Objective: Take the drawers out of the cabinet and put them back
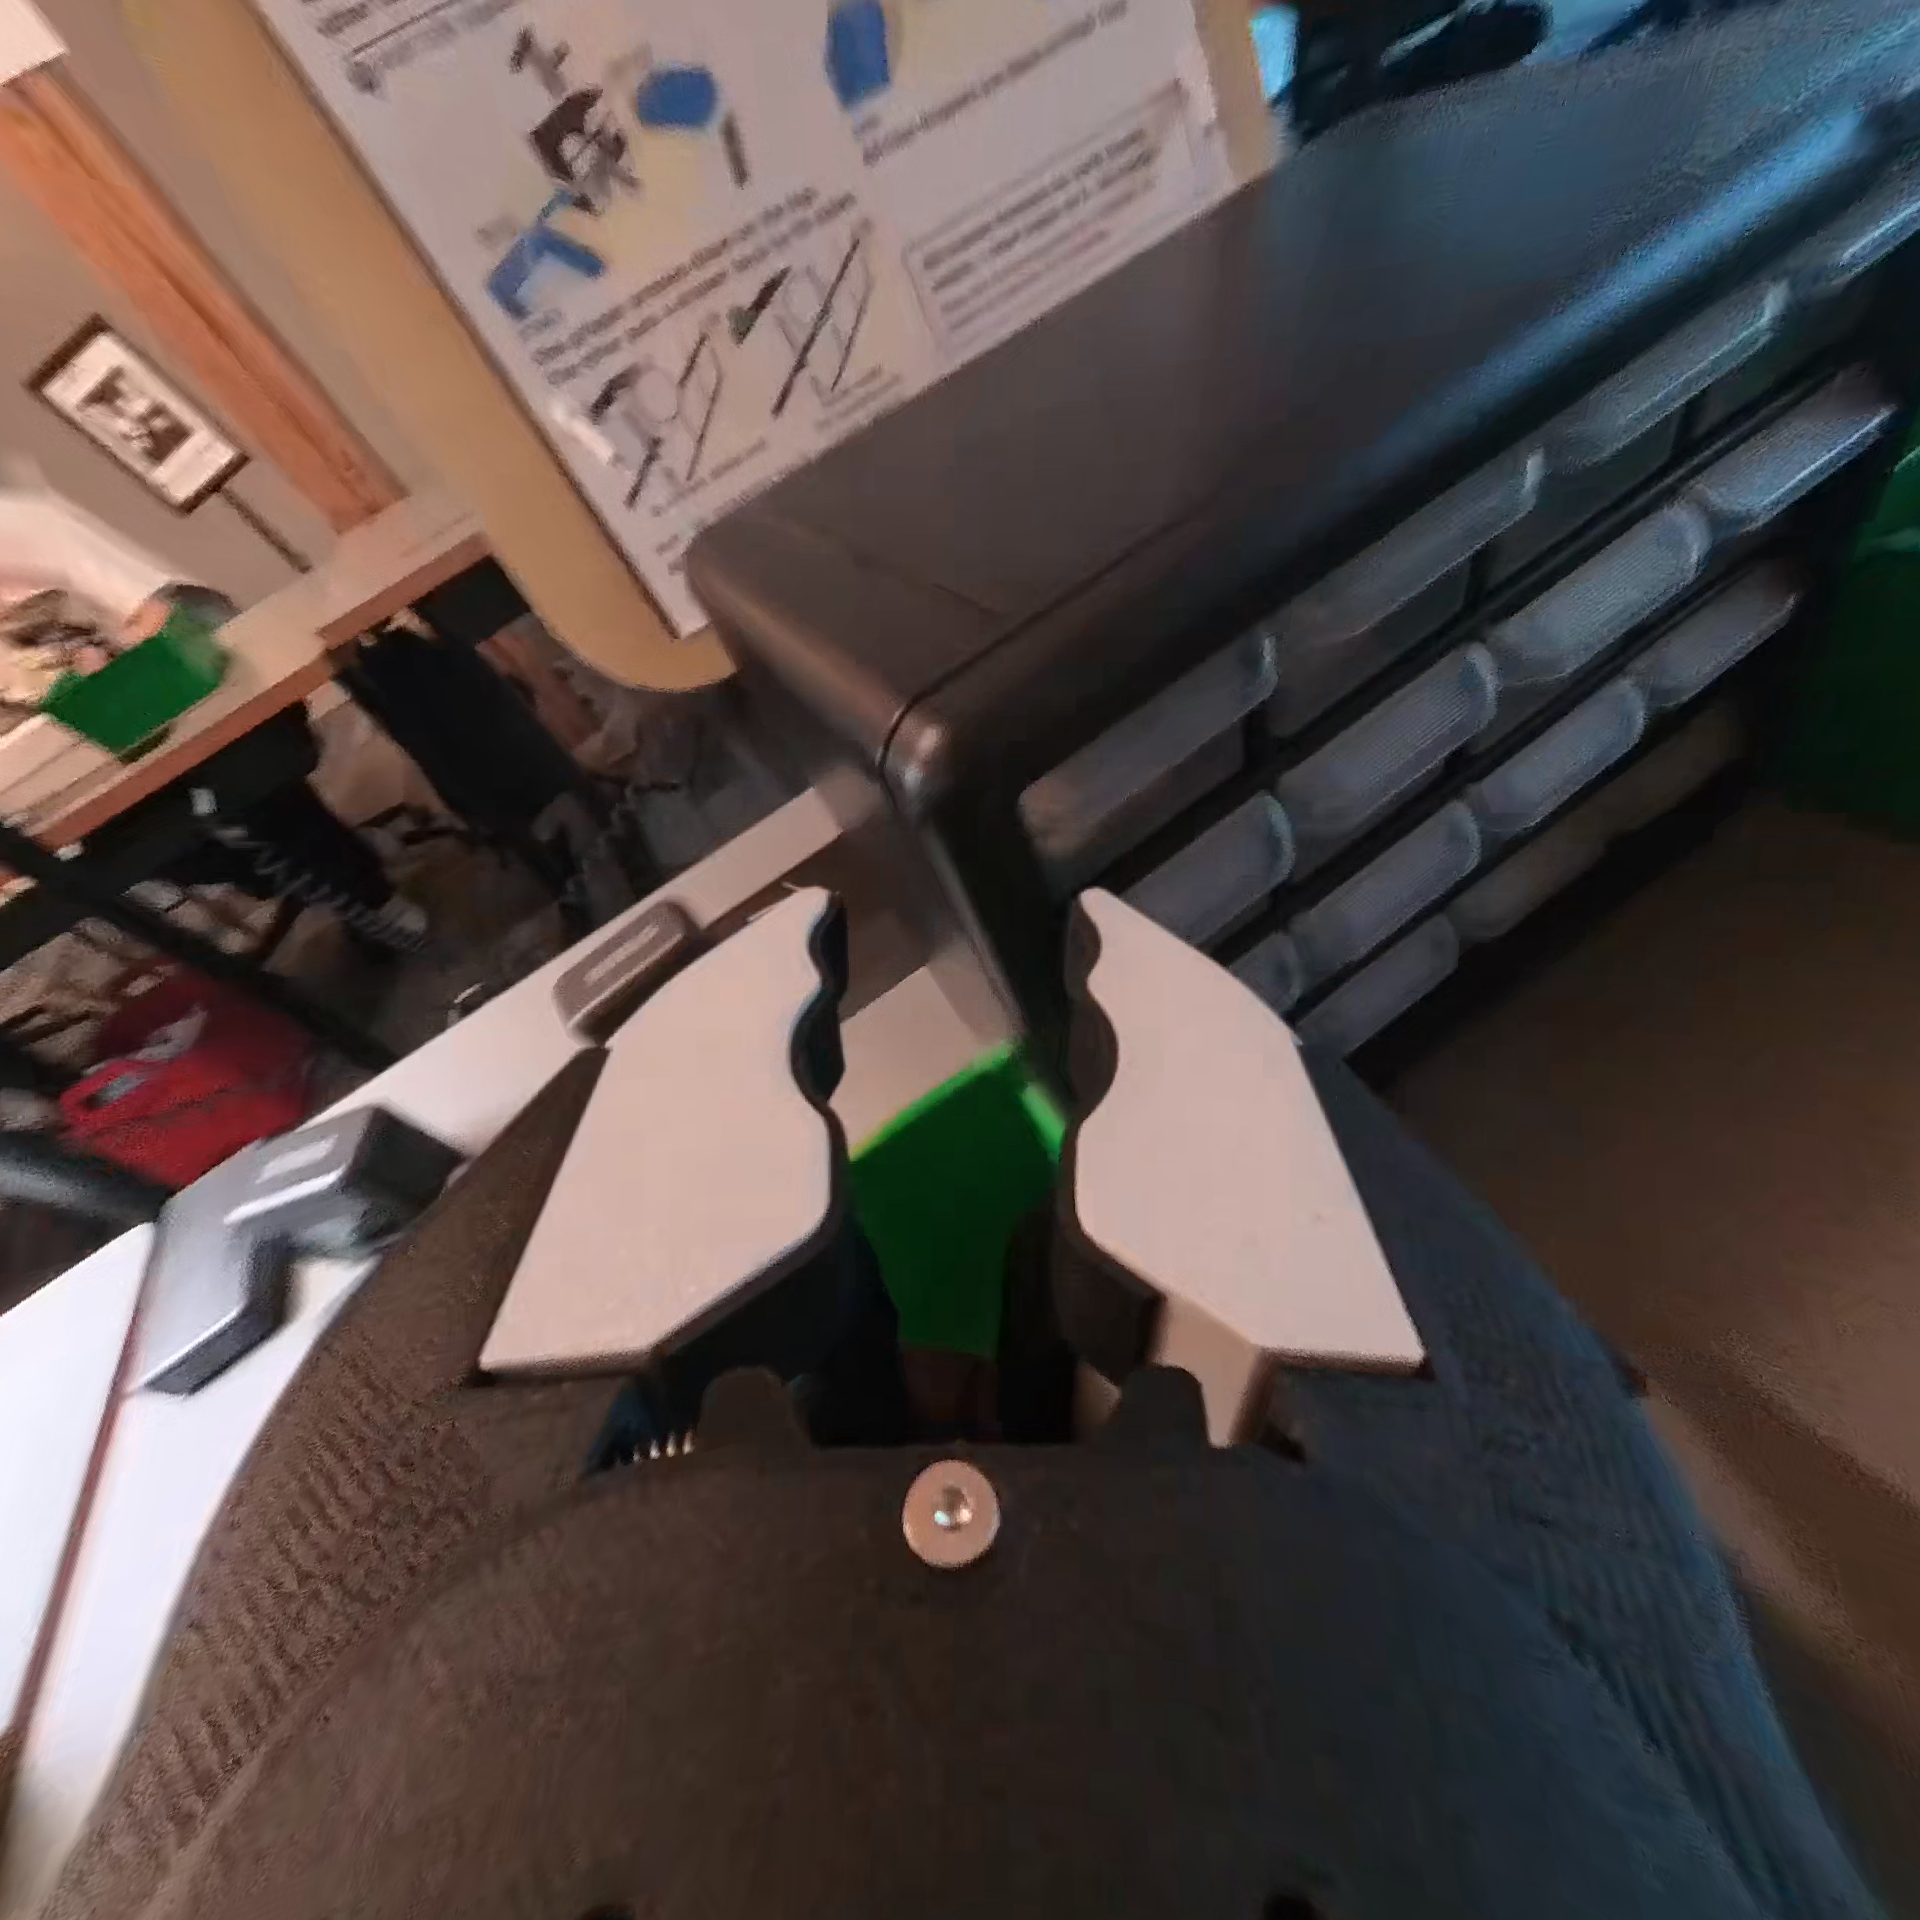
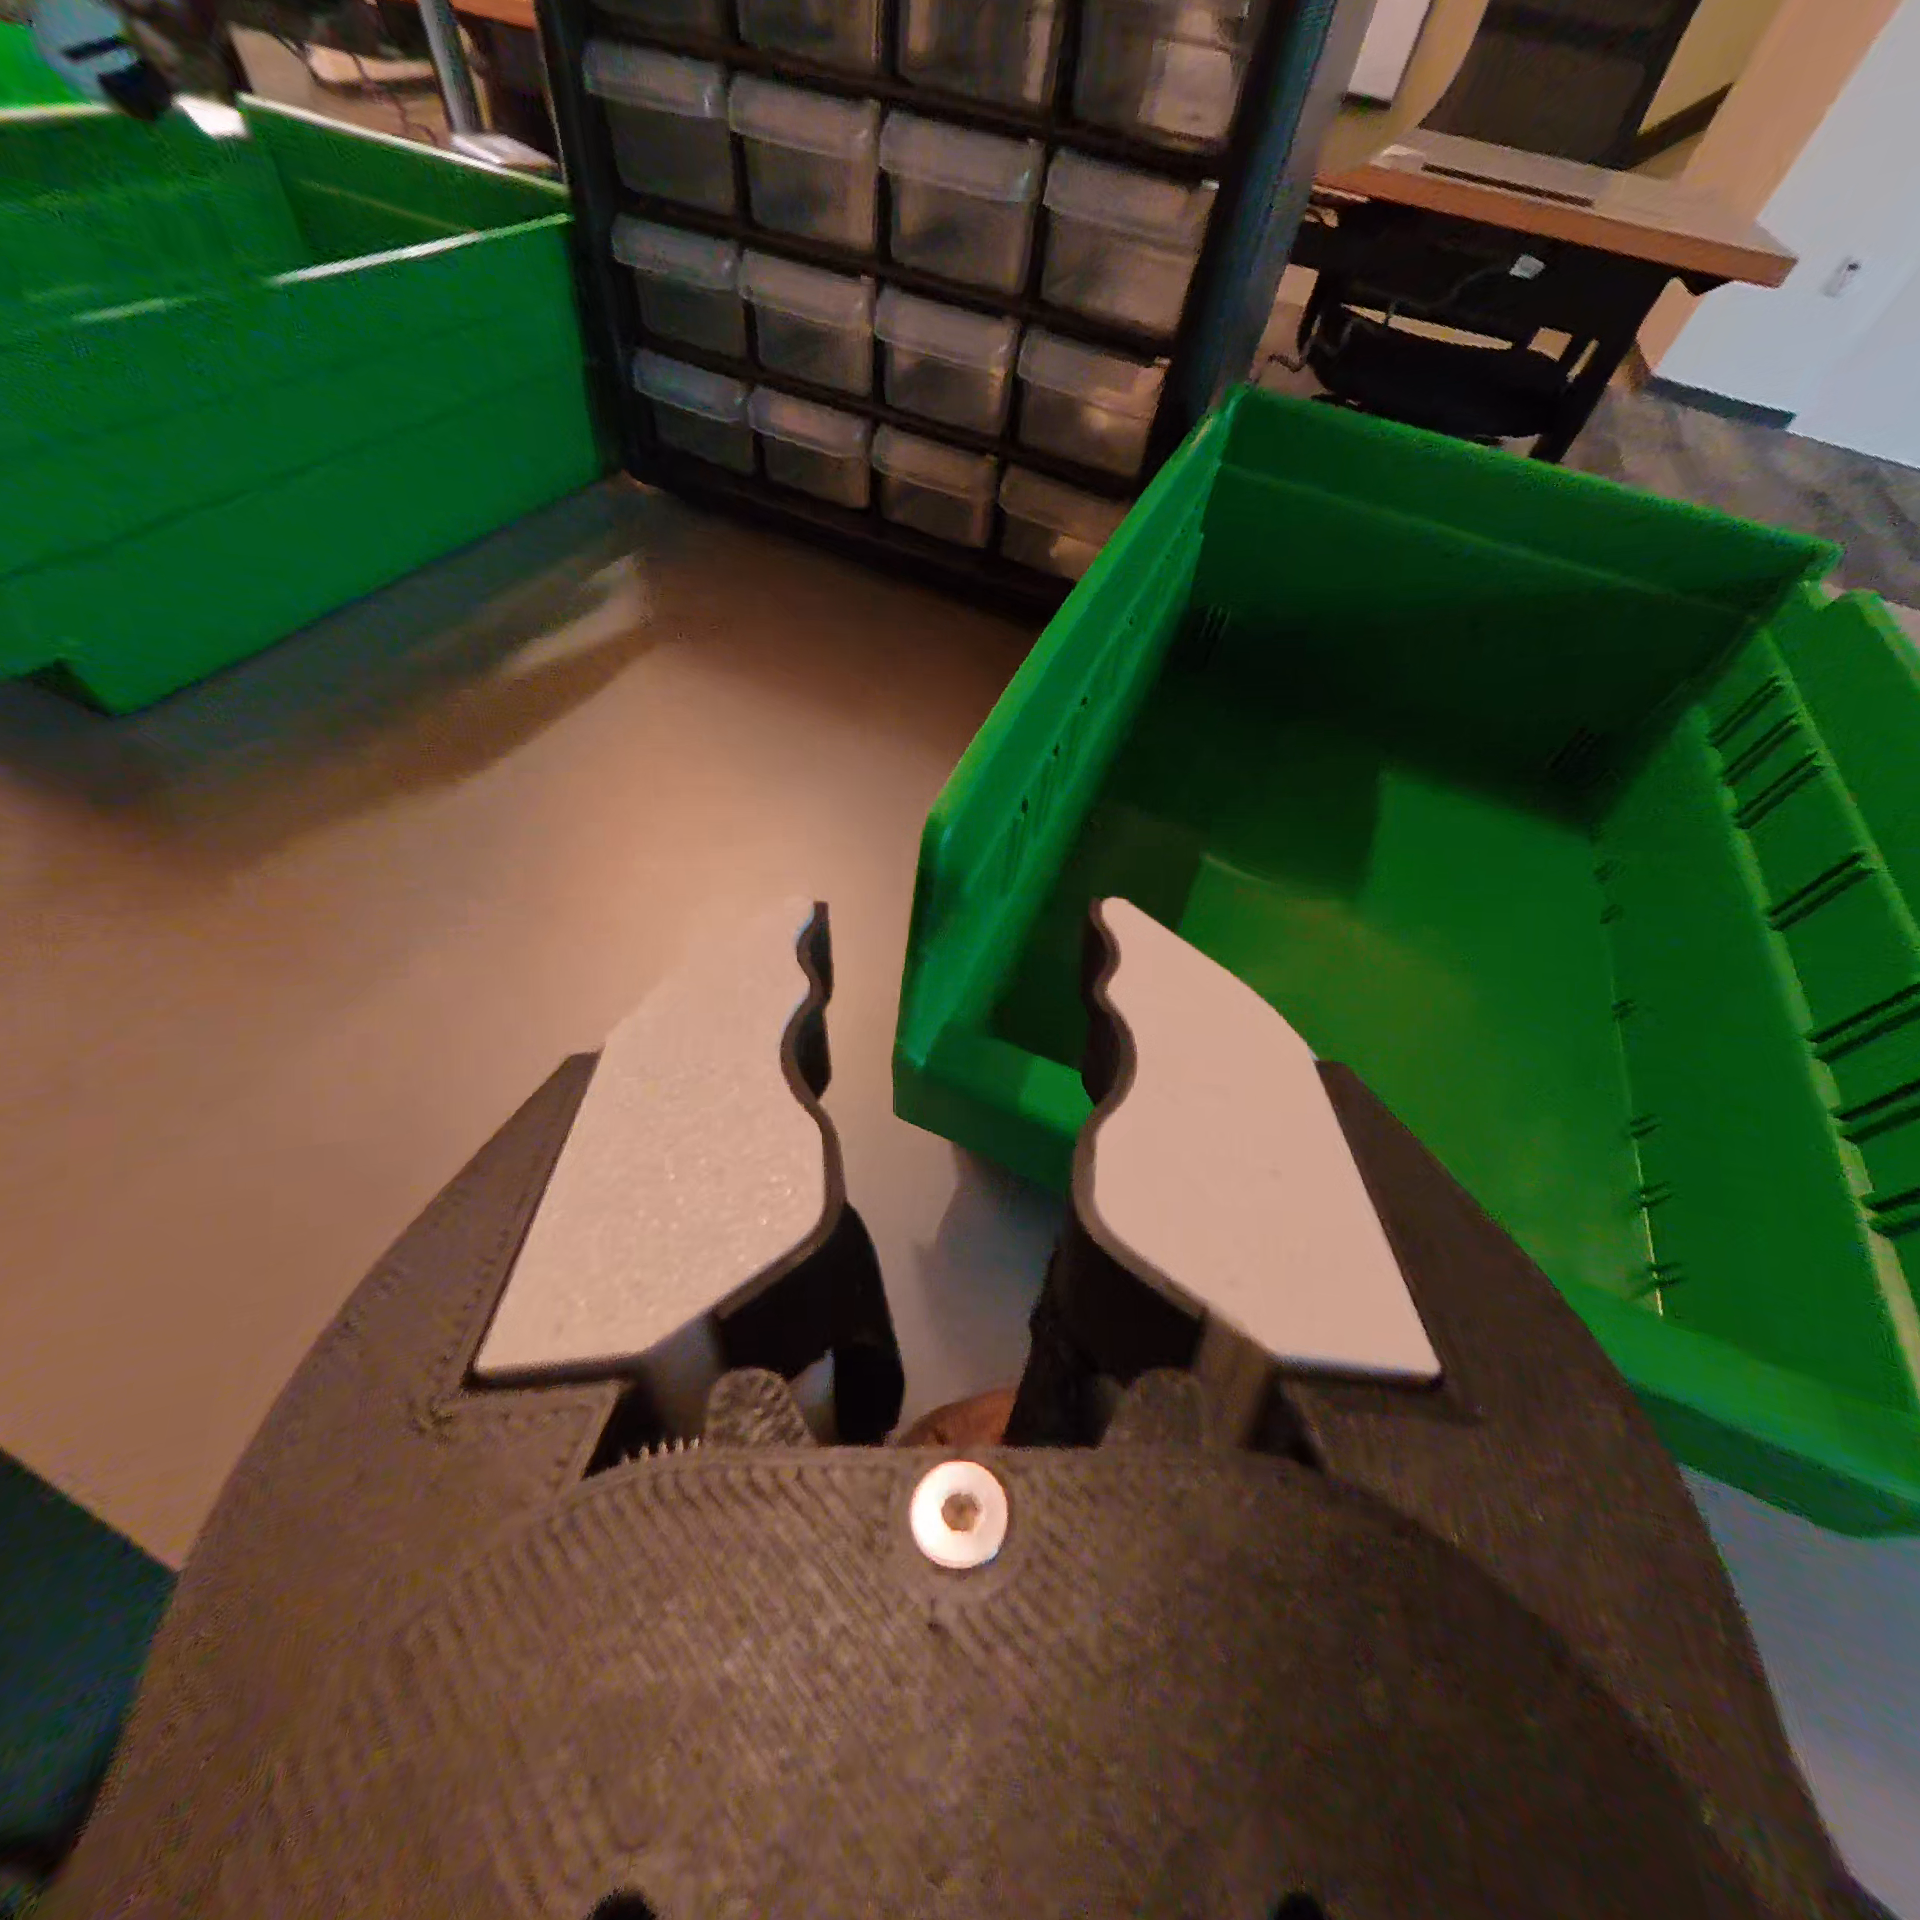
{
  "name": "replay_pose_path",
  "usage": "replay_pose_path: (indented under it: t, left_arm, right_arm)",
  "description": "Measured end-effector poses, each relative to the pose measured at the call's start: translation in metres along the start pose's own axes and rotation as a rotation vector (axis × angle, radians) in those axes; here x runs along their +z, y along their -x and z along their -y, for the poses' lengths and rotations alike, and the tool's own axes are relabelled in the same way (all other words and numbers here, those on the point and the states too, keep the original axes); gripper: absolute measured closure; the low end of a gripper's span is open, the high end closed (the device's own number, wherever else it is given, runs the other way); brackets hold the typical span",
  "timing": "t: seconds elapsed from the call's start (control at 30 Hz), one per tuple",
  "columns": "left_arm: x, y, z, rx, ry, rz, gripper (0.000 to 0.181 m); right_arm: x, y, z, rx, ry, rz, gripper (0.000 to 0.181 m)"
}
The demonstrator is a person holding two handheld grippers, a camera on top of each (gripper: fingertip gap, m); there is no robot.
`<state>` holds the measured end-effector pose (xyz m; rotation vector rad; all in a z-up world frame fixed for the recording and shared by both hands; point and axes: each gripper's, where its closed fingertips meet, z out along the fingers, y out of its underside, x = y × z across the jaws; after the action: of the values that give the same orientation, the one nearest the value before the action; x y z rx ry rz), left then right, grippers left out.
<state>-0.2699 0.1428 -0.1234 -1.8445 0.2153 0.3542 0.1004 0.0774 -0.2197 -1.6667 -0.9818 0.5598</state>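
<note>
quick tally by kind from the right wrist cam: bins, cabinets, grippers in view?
Green bins: 2, one left and one right of the cabinet
Drawer cabinet: 1, black frame with clear drawers, all seated as far as visible
Grippers: 1, the right gripper, open and empty
Total: 4

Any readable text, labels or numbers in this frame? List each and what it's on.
None that can be quoted.
Poster behind the cabinet: printed lines and diagrams, too blurred to read.
Framed picture on the wall: too blurred.
Drawers: no labels visible.
Green bins: no markings visible.
</note>
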Motion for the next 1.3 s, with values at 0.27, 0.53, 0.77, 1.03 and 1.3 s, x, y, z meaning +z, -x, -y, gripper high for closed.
replay_pose_path:
  t: [0.27,0.53,0.77,1.03,1.3]
  left_arm:
    - [0.017,0.000,0.003,0.027,-0.026,0.032,0.151]
    - [0.021,-0.002,0.005,0.022,-0.024,0.052,0.149]
    - [0.004,-0.007,0.013,-0.020,-0.029,0.022,0.147]
    - [-0.155,-0.086,-0.016,-0.390,-0.189,-0.037,0.112]
    - [-0.160,-0.129,-0.108,-0.223,0.096,0.296,0.138]
  right_arm:
    - [0.010,-0.003,-0.009,-0.019,0.038,-0.034,0.147]
    - [0.019,-0.003,-0.009,-0.006,0.036,-0.042,0.172]
    - [0.022,-0.009,-0.009,-0.001,0.035,-0.062,0.171]
    - [0.025,-0.013,-0.007,-0.024,0.025,-0.107,0.134]
    - [0.034,-0.015,-0.014,-0.049,0.094,-0.185,0.174]
